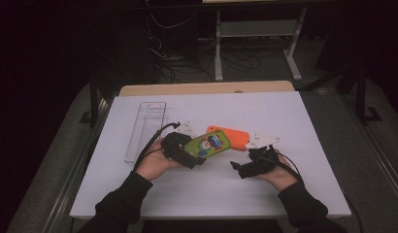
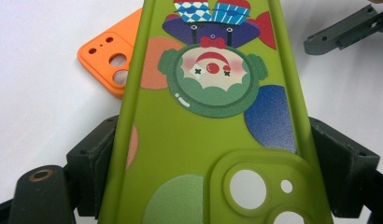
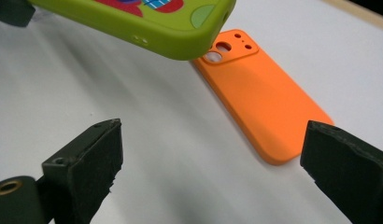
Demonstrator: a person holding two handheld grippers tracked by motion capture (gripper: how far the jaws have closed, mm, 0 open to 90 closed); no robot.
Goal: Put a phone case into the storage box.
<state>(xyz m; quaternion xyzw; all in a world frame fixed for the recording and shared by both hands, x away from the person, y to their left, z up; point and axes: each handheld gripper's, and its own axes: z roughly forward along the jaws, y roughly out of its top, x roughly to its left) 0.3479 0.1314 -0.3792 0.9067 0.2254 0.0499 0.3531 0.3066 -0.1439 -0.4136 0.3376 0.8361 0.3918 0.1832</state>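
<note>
A green phone case (image 1: 209, 144) with a clown picture is held above the white table top, my left gripper (image 1: 193, 155) shut on its long sides near the camera cutout. In the left gripper view the green case (image 2: 203, 140) runs up between the two black jaws. An orange phone case (image 1: 234, 137) lies flat on the table just behind it, partly covered by the green one. My right gripper (image 1: 238, 168) stands open to the right, low over the table, nothing between its jaws. In the right gripper view the orange case (image 3: 264, 102) lies ahead and the green case (image 3: 147, 18) hangs at the top.
A clear plastic tray (image 1: 146, 127) lies lengthwise at the back left of the white table sheet (image 1: 265, 194). A wooden strip (image 1: 207, 88) runs along the far edge. Beyond it are table legs and cables on the floor.
</note>
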